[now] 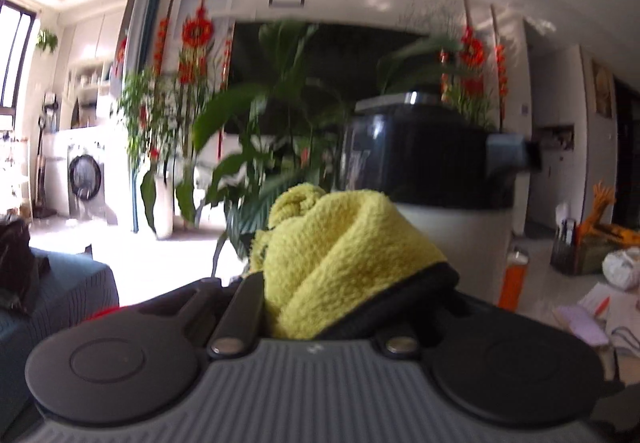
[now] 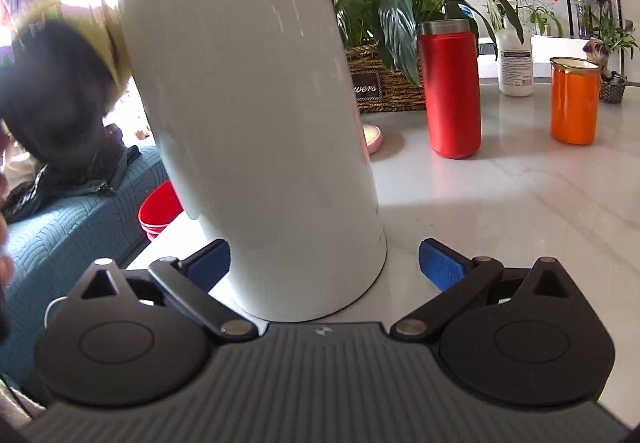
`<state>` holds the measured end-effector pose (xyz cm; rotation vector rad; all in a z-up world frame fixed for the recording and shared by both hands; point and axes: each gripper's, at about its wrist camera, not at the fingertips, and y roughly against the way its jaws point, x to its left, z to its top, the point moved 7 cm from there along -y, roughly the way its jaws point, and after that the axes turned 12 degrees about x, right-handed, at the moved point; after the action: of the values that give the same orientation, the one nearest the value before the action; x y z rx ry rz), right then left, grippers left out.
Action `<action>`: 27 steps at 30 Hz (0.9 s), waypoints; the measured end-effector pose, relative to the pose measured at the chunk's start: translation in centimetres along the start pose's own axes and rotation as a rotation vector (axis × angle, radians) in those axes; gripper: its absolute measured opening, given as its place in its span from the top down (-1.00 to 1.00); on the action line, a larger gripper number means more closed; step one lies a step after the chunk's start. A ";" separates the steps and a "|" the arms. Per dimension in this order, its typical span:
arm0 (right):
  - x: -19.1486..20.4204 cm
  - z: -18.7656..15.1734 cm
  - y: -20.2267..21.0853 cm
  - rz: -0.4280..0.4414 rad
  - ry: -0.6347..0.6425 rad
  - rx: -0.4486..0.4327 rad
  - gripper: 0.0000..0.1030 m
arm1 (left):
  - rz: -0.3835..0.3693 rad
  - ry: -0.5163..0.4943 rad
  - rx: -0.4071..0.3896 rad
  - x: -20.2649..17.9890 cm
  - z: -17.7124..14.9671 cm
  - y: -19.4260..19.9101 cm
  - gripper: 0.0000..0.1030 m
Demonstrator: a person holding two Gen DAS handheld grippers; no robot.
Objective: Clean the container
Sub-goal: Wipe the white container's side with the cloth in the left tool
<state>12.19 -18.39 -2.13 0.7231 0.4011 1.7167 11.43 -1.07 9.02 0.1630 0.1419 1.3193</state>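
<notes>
The container is a tall white cylinder [image 2: 256,123] with a black top [image 1: 420,151], and it stands tilted on the marble table [image 2: 500,203]. My right gripper [image 2: 324,263] is open around its base. The left blue pad [image 2: 212,263] sits close to the wall, while the right blue pad [image 2: 440,263] is apart from it. My left gripper [image 1: 344,283] is shut on a bunched yellow cloth [image 1: 340,263], held up near the container's black top. In the right wrist view the left gripper [image 2: 60,83] is a dark blur with the cloth [image 2: 114,43] beside the container's upper left.
A red bottle [image 2: 454,91], an orange cup [image 2: 574,101] and a white bottle [image 2: 516,59] stand at the right. A plant in a woven basket [image 2: 384,83] is behind the container. A teal sofa [image 2: 80,227] and a red bowl [image 2: 158,211] lie beyond the table's left edge.
</notes>
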 end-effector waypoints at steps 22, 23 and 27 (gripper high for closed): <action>0.2 0.0 -0.1 -0.012 0.024 0.007 -1.00 | 0.037 0.165 0.498 0.3 -7.3 -4.2 0.85; 0.2 0.1 0.0 -0.012 0.023 0.004 -1.00 | 0.039 0.156 0.429 0.0 -6.4 -3.4 0.85; 0.1 0.2 0.2 -0.010 0.022 -0.003 -1.00 | 0.033 0.084 0.132 -1.0 -2.5 -0.1 0.85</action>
<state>12.15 -18.33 -1.82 0.6993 0.4165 1.7170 10.81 -1.92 6.55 0.2225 0.2990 1.3505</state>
